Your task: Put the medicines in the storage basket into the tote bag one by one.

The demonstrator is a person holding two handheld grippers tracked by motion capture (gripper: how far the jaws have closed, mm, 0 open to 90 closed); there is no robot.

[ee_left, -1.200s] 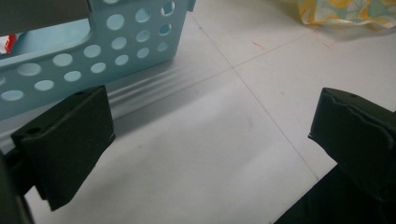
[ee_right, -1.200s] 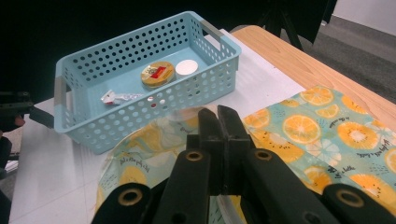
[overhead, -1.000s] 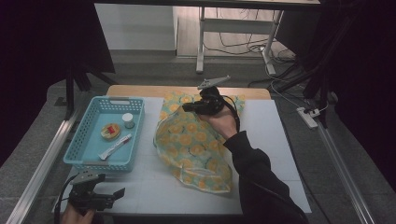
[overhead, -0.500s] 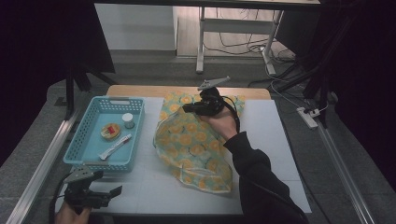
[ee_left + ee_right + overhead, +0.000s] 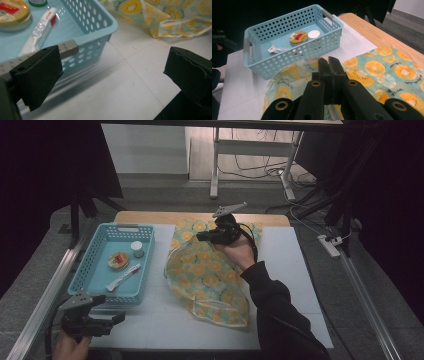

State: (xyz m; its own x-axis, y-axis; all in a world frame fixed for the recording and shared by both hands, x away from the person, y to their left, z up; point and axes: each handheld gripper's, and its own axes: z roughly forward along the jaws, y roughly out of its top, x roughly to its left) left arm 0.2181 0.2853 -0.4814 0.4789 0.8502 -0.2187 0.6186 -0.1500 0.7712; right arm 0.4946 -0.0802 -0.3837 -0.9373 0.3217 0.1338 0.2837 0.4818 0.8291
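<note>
Fruit-printed bag lies unfilled, right gripper pinching its edge with jaws together, left gripper spread wide, basket items unmoved.

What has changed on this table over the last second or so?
The left gripper at the table's near corner has lifted slightly, jaws open and empty. The right gripper stays shut over the fruit-print plastic bag. The perforated blue plastic basket has not moved.
</note>
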